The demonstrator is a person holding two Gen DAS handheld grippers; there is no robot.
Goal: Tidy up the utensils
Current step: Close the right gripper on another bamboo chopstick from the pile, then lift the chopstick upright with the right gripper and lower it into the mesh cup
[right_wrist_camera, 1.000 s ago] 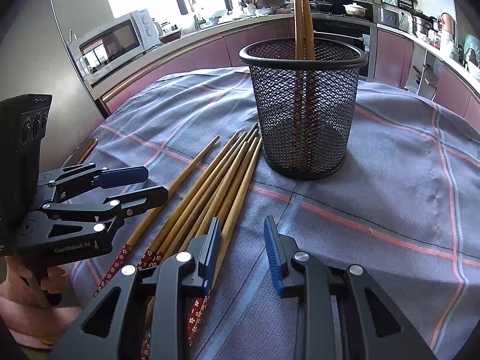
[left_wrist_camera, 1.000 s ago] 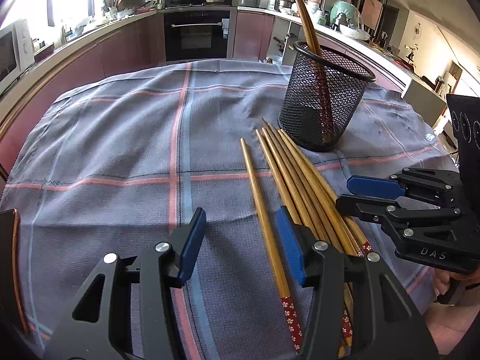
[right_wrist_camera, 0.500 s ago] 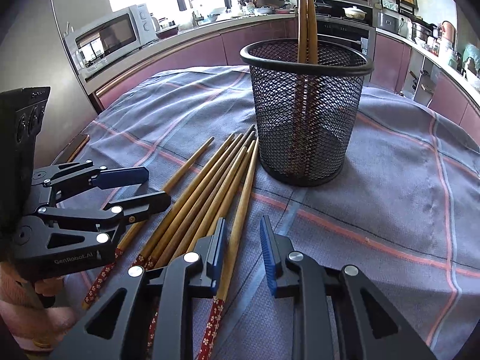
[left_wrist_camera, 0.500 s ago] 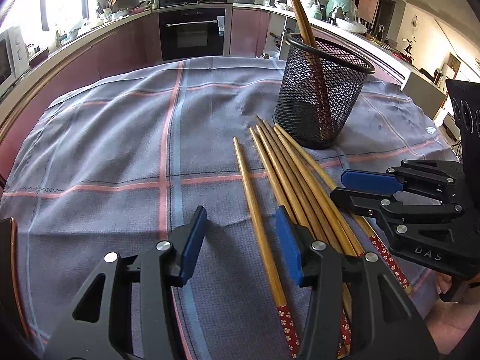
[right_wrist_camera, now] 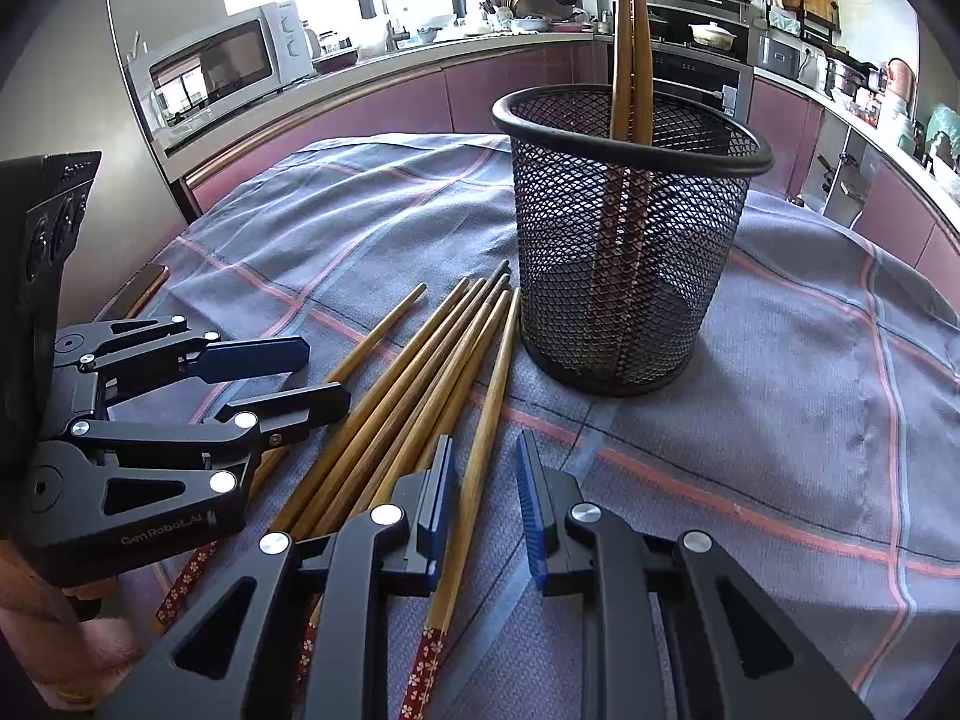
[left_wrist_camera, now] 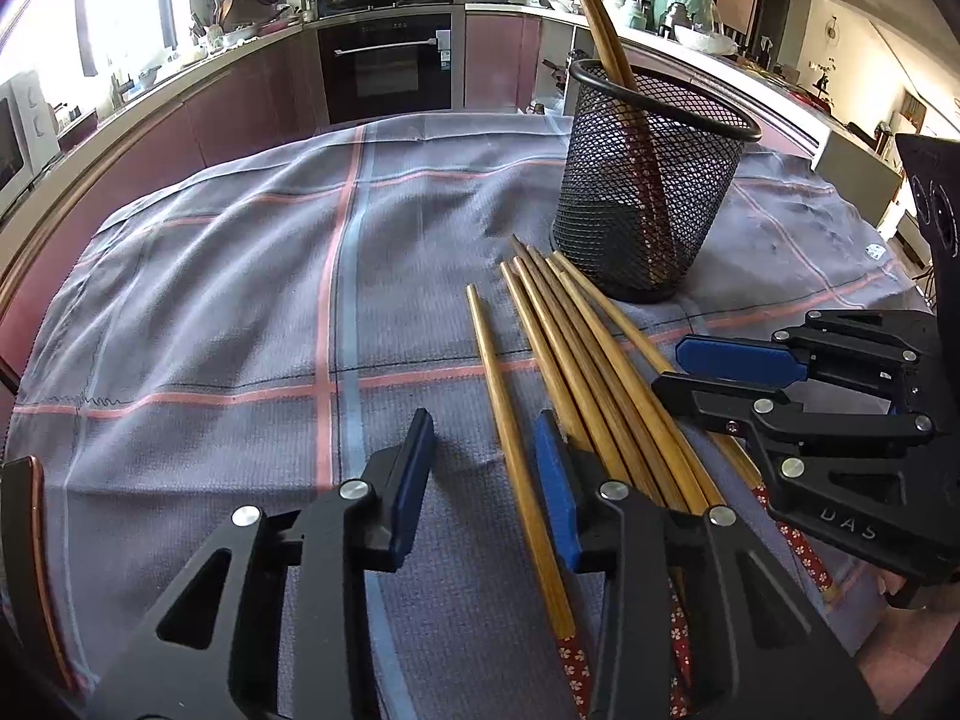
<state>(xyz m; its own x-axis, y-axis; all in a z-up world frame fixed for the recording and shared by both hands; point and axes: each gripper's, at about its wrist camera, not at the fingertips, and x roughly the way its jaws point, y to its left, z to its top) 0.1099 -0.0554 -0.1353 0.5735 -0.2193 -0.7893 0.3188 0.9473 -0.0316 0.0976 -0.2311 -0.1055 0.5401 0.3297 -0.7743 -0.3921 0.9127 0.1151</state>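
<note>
Several wooden chopsticks point(left_wrist_camera: 591, 360) point(right_wrist_camera: 414, 384) with red flowered ends lie side by side on the checked cloth, in front of a black mesh cup point(left_wrist_camera: 648, 204) point(right_wrist_camera: 624, 252). Two chopsticks point(left_wrist_camera: 600, 18) point(right_wrist_camera: 630, 48) stand in the cup. My left gripper point(left_wrist_camera: 483, 480) point(right_wrist_camera: 312, 378) is closing, with the lone leftmost chopstick point(left_wrist_camera: 510, 438) between its blue pads and a gap on both sides. My right gripper point(right_wrist_camera: 483, 498) point(left_wrist_camera: 669, 369) is also closing, around the rightmost chopstick point(right_wrist_camera: 486, 420), and its pads do not press on it.
A grey-blue cloth point(left_wrist_camera: 240, 300) with pink stripes covers the round table. A dark flat object with a copper edge point(left_wrist_camera: 27, 540) point(right_wrist_camera: 141, 288) lies at the table's left edge. Kitchen counters, an oven point(left_wrist_camera: 384, 60) and a microwave point(right_wrist_camera: 222, 72) stand behind.
Both grippers' jaws have narrowed. The right gripper has shifted so that the rightmost chopstick, earlier under its left finger, now lies between its pads. The cup and chopsticks have not moved.
</note>
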